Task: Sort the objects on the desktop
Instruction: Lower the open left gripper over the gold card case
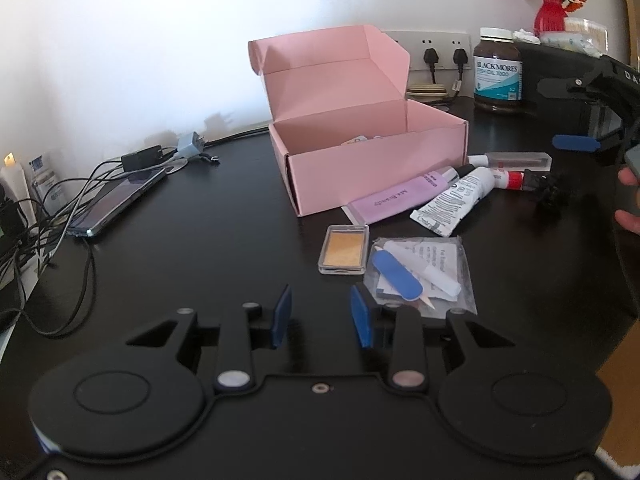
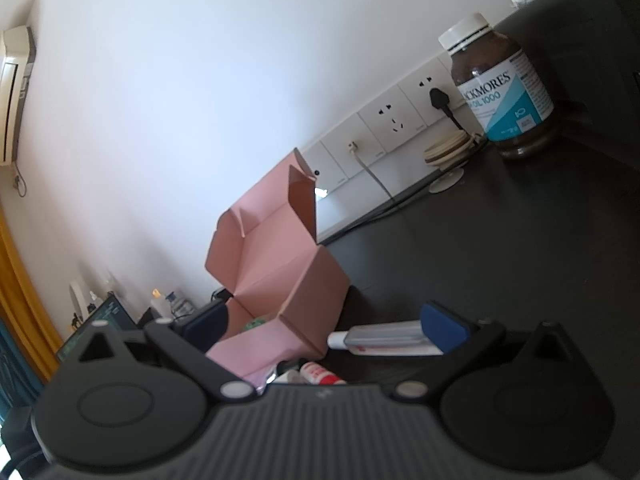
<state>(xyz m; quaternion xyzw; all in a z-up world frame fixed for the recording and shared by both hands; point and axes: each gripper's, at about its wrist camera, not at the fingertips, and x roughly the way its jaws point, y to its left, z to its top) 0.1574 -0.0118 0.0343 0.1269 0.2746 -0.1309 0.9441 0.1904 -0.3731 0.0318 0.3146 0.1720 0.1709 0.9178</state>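
Observation:
An open pink box [image 1: 372,152] stands mid-desk with its lid up; it also shows in the right wrist view [image 2: 280,280]. In front of it lie a lilac tube [image 1: 400,198], a white tube [image 1: 456,200], a clear-capped tube [image 1: 516,160], a small red-and-white tube [image 1: 512,179], a clear case with a yellow pad [image 1: 346,250] and a plastic bag with a blue nail file [image 1: 420,272]. My left gripper [image 1: 322,320] is open and empty, just short of the bag. My right gripper [image 2: 320,328] is open and empty, tilted above the clear-capped tube [image 2: 380,338].
A brown supplement bottle [image 1: 498,70] stands at the back right by wall sockets [image 1: 432,50]. A phone [image 1: 116,200] and tangled cables [image 1: 60,208] lie at the left. A black hair tie [image 1: 550,190] lies near the tubes. A red vase with orange flowers [image 1: 552,0] stands far right.

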